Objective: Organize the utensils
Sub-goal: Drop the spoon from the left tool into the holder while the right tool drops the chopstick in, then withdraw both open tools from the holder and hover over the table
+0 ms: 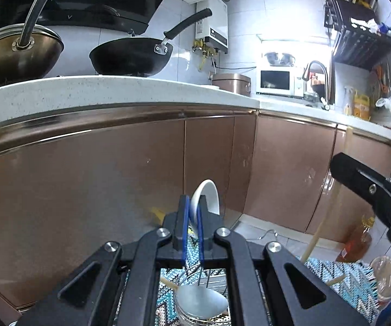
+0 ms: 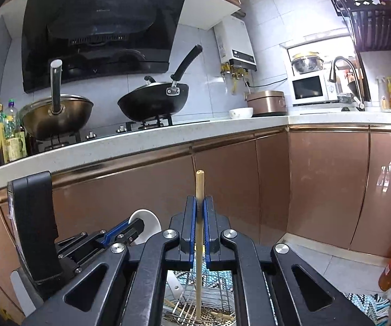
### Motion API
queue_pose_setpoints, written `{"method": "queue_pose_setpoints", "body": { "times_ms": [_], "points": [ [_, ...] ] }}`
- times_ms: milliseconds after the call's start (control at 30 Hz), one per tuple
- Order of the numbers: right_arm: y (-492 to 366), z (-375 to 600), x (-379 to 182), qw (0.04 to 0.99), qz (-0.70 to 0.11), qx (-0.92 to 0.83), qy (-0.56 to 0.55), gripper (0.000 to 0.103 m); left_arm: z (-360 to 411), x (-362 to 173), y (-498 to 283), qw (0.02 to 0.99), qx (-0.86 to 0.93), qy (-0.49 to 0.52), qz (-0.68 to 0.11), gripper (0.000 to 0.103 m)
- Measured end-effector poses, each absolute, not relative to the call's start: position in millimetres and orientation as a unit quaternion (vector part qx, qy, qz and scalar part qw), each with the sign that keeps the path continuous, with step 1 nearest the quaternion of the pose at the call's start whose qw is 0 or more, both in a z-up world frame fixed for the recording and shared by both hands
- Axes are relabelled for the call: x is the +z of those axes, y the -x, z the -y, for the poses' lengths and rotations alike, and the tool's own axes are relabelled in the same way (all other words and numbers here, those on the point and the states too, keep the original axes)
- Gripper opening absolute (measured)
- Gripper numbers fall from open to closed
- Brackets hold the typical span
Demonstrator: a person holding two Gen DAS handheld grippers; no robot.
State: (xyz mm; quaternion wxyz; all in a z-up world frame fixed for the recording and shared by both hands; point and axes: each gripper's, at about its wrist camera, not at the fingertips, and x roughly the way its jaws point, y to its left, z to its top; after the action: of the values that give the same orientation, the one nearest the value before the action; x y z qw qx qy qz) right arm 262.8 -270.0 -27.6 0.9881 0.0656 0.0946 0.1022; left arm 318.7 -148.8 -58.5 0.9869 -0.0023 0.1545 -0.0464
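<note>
My left gripper [image 1: 194, 203] is shut on a white ceramic spoon [image 1: 207, 194], whose bowl sticks up past the blue pads. In the right wrist view the same spoon [image 2: 146, 222] shows at the lower left, held by the left gripper [image 2: 135, 226]. My right gripper [image 2: 200, 203] is shut on a wooden chopstick [image 2: 199, 184] that stands upright. Its lower end reaches down into a wire utensil basket [image 2: 184, 303] beneath the grippers. Other chopsticks lie in that basket. In the left wrist view another pale spoon [image 1: 203, 303] rests in the basket below my arms.
Brown cabinet doors [image 1: 114, 190] and a white speckled counter [image 2: 141, 141] stand close ahead. Two woks [image 2: 154, 100] sit on the stove, with a rice cooker [image 2: 267, 102] and a microwave [image 2: 308, 87] further right. An oil bottle [image 1: 357, 240] stands on the floor by a patterned mat [image 1: 350, 282].
</note>
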Motion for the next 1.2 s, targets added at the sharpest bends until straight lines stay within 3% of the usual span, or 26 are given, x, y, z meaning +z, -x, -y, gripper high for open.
{"method": "queue_pose_setpoints", "body": {
  "times_ms": [200,367,867,1200],
  "points": [
    [-261,268,-49,0.985,-0.121,0.100,-0.065,0.006,145,-73,-316,0.983,-0.064,0.008,-0.171,0.010],
    [-249,269,-47,0.985,-0.128,0.094,-0.066,0.022,133,-59,-301,0.982,-0.083,0.036,-0.164,0.033],
    [-126,261,10,0.989,-0.112,0.095,-0.027,0.029,69,29,-174,0.988,-0.078,0.034,-0.127,0.051],
    [-25,265,20,0.988,-0.120,0.090,-0.033,0.036,34,48,-67,0.990,-0.077,0.033,-0.114,0.062]
  ]
}}
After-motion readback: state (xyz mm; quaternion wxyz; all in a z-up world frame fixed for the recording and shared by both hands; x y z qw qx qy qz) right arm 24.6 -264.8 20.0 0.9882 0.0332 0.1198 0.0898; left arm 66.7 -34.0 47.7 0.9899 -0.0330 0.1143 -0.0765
